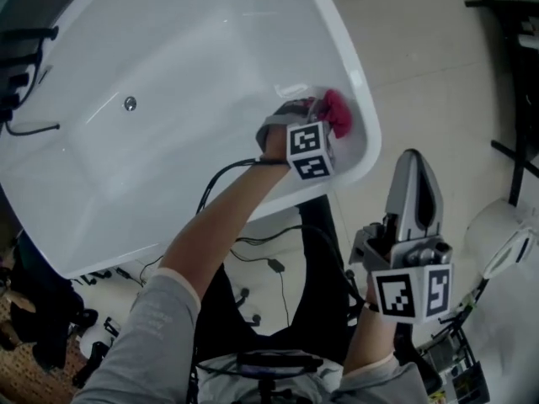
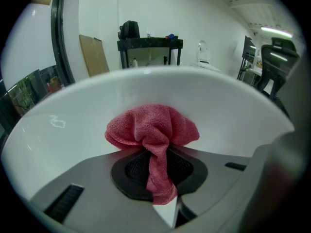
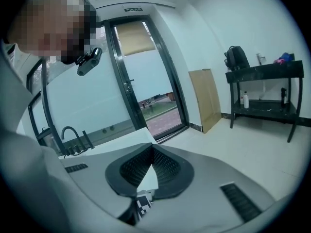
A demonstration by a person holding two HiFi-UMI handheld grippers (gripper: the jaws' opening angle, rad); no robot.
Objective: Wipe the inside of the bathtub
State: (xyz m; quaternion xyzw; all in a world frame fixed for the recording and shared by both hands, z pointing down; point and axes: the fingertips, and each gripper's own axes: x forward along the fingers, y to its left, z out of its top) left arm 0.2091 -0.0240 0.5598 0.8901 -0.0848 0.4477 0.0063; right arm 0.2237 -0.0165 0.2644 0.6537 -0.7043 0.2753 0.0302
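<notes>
The pink cloth [image 2: 153, 127] is clenched in the left tool [image 1: 324, 109] against the right inner wall of the bathtub [image 1: 168, 57], the right tool [image 1: 411, 158] is held closed and empty outside it; wiping is judged underway, and a pressed sweep along the wall is called for next.

The head camera looked steeply down on the bathtub [image 1: 168, 57]. The left gripper camera sat very near its inner wall. The right gripper camera faced a far door [image 3: 146, 76]. Both gripper cameras saw the black shelf [image 2: 149, 43].
</notes>
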